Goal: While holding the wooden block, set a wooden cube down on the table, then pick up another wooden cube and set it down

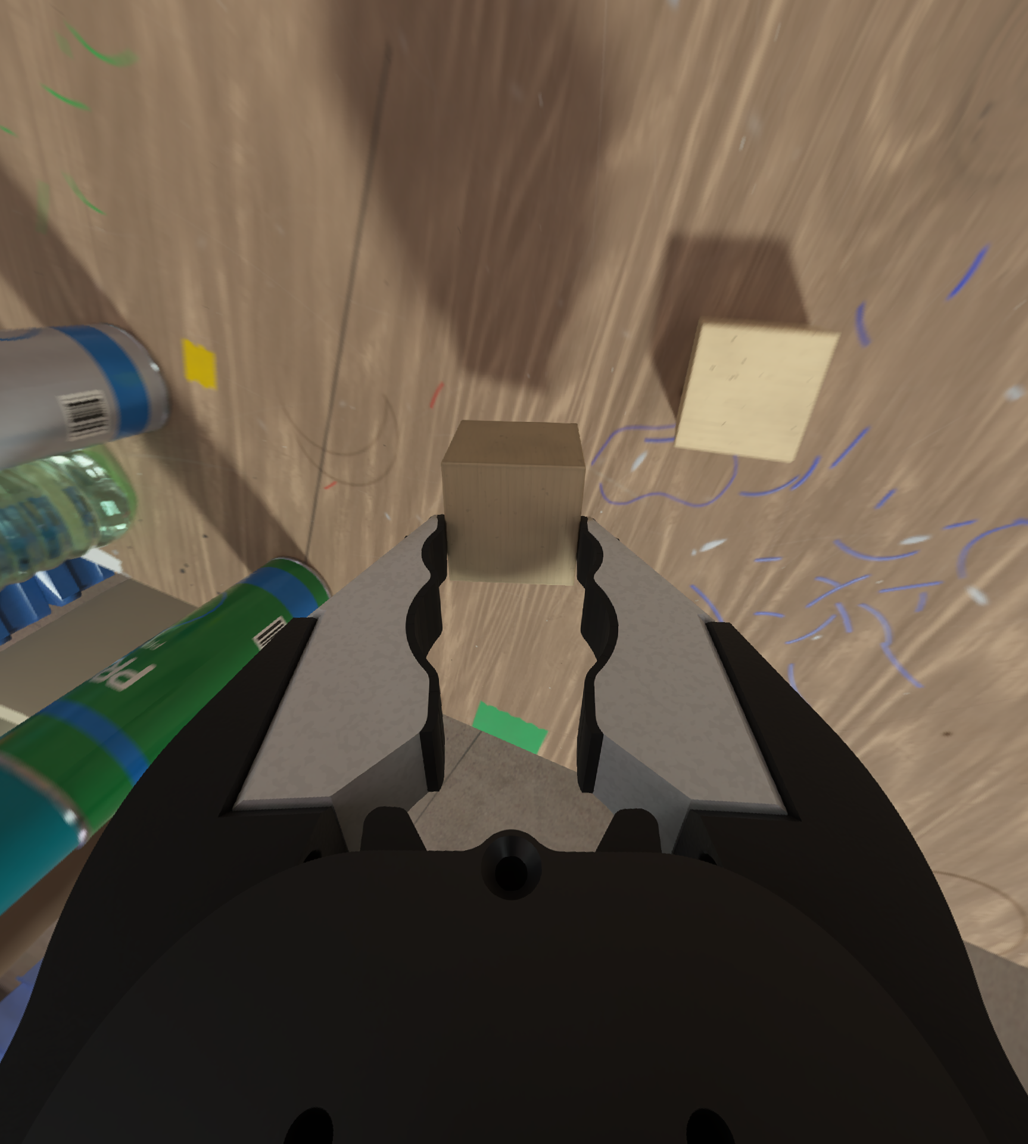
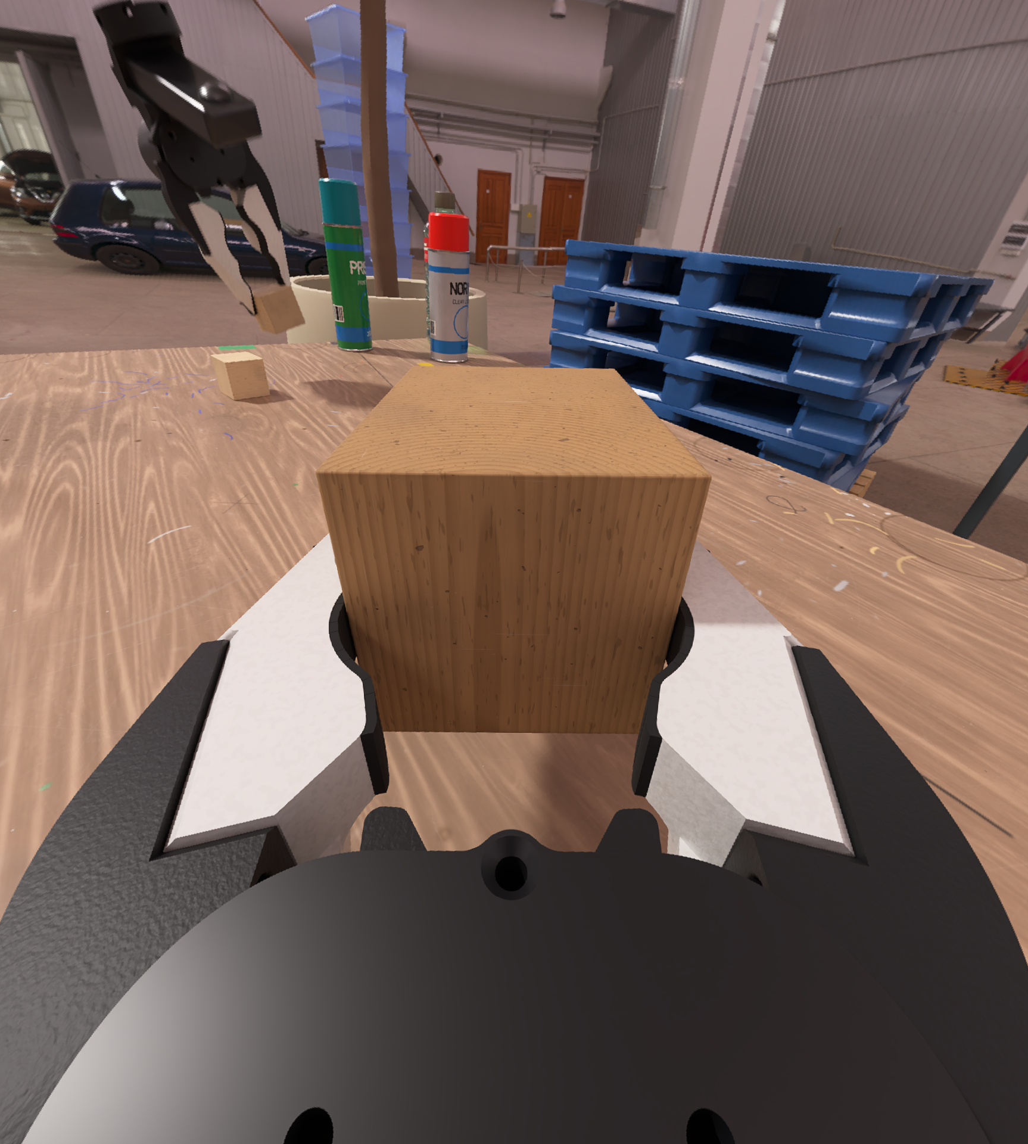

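Note:
My left gripper [image 1: 513, 532] points down at the wooden table [image 1: 499, 216] and is shut on a small pale wooden cube [image 1: 514, 501], held above the surface. A second pale cube [image 1: 756, 393] lies on the table ahead and to the right. In the right wrist view the left gripper [image 2: 267, 300] hangs in the air with its cube [image 2: 279, 309], above the second cube [image 2: 240, 374]. My right gripper [image 2: 511, 588] is shut on a large brown wooden block [image 2: 511, 545], low over the table [image 2: 97, 557].
A green spray can [image 2: 347, 266] and a white, red-capped can [image 2: 448, 288] stand at the table's far edge, by a cream ring [image 2: 400, 309] around a brown post. The cans and a clear bottle [image 1: 35, 526] lie left in the left wrist view. Blue pallets [image 2: 746, 346] are beyond the table, right.

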Controlling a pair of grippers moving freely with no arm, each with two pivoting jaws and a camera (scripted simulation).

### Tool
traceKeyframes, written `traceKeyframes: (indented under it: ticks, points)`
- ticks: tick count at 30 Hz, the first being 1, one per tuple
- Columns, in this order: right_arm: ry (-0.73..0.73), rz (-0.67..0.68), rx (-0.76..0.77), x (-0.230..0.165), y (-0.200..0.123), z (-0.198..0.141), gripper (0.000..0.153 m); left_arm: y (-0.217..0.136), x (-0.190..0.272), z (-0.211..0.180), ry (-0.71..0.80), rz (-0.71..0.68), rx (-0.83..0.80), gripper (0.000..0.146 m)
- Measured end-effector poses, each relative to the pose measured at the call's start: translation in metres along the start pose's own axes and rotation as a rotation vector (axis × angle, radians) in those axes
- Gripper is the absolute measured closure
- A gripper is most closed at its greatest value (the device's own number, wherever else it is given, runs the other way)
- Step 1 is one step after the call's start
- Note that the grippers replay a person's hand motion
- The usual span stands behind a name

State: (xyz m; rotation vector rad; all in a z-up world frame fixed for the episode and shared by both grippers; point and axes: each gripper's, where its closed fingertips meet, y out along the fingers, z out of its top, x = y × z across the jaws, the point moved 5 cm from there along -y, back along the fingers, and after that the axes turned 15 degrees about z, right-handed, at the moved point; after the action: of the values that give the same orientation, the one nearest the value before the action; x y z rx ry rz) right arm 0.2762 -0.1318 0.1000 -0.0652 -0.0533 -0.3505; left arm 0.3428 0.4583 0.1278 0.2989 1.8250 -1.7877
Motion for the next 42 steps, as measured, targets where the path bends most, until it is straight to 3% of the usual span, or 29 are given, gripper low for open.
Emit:
traceKeyframes:
  ticks: [4,9,14,19,27,42]
  points:
    - [-0.006,0.014,0.001,-0.002,0.002,0.000,0.055,-0.044,-0.012,0.037,-0.052,0.047,0.067,0.104]
    - [-0.008,0.029,0.005,-0.005,0.003,0.001,0.055,-0.074,-0.017,0.129,-0.027,0.041,0.199,0.104]
    - [-0.006,0.034,0.017,-0.006,0.002,0.002,0.055,-0.054,-0.002,0.225,0.076,-0.028,0.229,0.104]
    - [-0.006,0.041,0.021,-0.007,0.002,0.002,0.055,-0.014,0.018,0.280,0.138,-0.087,0.179,0.104]
    - [0.004,0.056,0.022,-0.007,0.004,0.003,0.055,0.018,0.042,0.311,0.188,-0.146,0.156,0.104]
    - [0.010,0.059,0.022,-0.007,0.005,0.002,0.055,0.035,0.058,0.316,0.236,-0.144,0.121,0.104]
